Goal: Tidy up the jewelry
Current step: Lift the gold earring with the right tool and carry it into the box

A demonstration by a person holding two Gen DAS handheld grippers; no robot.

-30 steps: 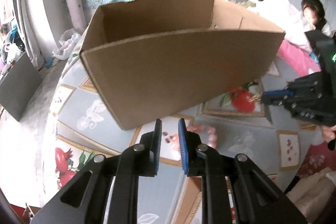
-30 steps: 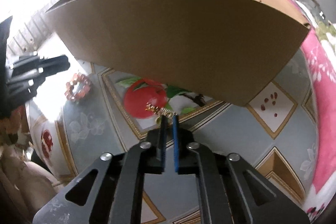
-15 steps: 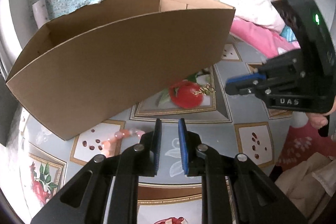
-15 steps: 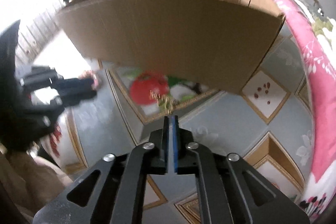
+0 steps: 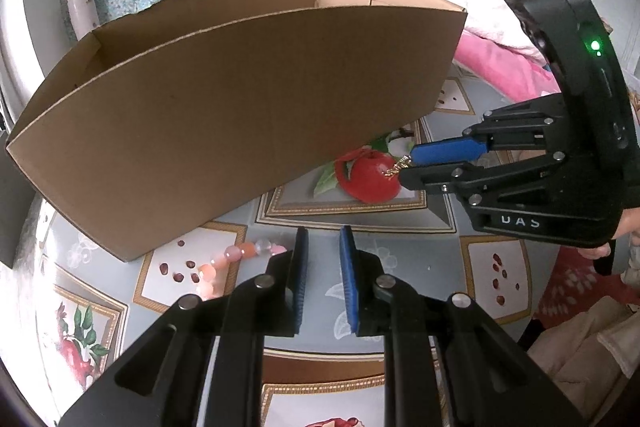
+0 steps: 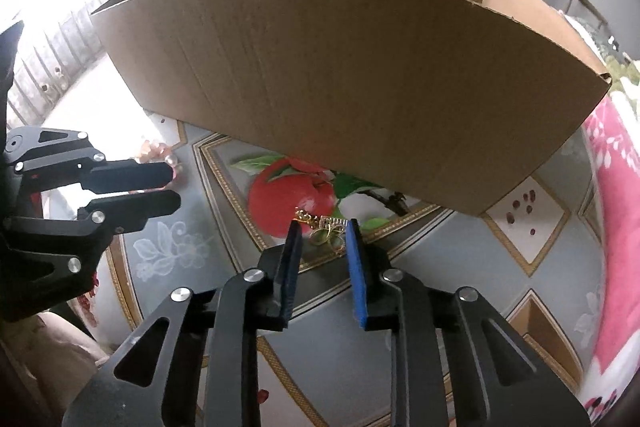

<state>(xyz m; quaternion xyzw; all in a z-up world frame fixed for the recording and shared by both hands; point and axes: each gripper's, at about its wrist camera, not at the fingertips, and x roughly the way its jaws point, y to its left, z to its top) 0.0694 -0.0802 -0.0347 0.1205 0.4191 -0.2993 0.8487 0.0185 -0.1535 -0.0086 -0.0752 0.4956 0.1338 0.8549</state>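
Observation:
A small gold jewelry piece (image 6: 326, 231) lies on the patterned tablecloth at the printed red apple, just in front of the cardboard box (image 6: 352, 83). My right gripper (image 6: 323, 227) is open with its fingertips on either side of the piece, not closed on it; the piece also shows at that gripper's tip in the left wrist view (image 5: 394, 169). A pink bead bracelet (image 5: 230, 263) lies on the cloth near the box's front corner, left of my left gripper (image 5: 323, 255), which is slightly open and empty.
The tall open box (image 5: 224, 115) fills the far side of the table. A pink quilt (image 5: 504, 63) and two people sit behind at the right. The table's near edge is close below both grippers.
My right gripper, shut on the gold piece before, has opened with the piece now resting on the cloth between its fingers. The left gripper has swung right and shifted toward the bracelet.

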